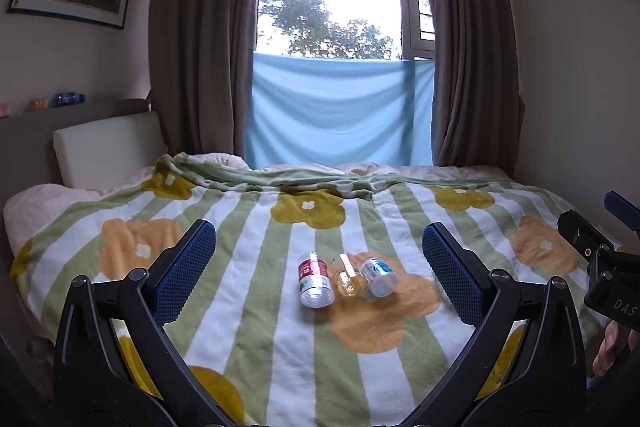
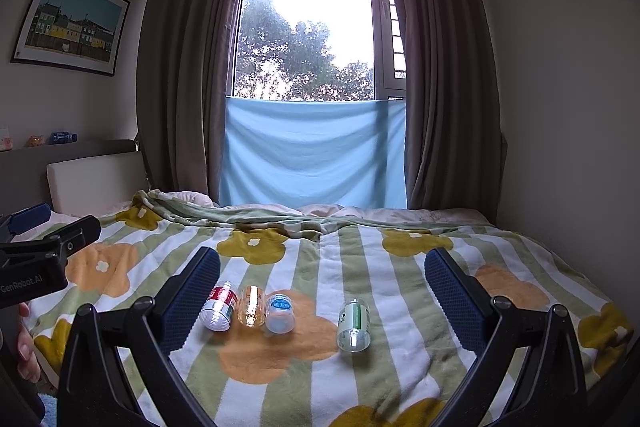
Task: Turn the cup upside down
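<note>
Several small clear cups lie on their sides on the flowered blanket. In the left wrist view a red-labelled cup, an amber cup and a blue-labelled cup sit close together. My left gripper hovers open on the near side of them, holding nothing. The right wrist view shows the same red cup, amber cup and blue cup. A green-labelled cup lies apart to their right. My right gripper is open and empty, short of the green cup.
The right gripper's body and a hand fill the left view's right edge. A white headboard cushion stands at the left. Brown curtains and a blue cloth hang behind the bed, with a wall along its right side.
</note>
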Demonstrator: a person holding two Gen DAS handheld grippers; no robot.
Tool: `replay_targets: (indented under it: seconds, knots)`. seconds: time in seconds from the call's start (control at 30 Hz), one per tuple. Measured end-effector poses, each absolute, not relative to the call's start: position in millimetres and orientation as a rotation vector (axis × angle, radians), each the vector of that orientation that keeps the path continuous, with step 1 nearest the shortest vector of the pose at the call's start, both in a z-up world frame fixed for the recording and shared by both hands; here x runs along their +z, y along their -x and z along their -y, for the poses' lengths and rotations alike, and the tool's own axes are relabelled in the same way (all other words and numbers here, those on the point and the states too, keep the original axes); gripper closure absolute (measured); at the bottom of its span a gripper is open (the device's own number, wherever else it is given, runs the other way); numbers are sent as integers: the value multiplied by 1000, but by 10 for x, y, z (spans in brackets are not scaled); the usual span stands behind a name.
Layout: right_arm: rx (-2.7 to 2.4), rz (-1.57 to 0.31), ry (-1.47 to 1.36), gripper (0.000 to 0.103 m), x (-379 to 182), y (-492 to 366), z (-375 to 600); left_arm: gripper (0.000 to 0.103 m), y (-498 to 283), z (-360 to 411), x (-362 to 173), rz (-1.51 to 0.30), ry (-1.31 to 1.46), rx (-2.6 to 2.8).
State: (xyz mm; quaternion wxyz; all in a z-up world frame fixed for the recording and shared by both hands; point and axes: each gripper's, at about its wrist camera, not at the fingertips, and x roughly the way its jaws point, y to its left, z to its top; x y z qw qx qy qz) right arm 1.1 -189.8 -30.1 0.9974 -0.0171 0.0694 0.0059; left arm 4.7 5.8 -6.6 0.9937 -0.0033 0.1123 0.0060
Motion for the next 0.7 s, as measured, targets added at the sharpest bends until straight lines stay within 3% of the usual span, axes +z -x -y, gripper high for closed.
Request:
replay_targets:
  seconds: [0.7]
  knots:
    - [37,-212,32,1,-434,-371,1863,0,-522,-237,-235,-332,37,13]
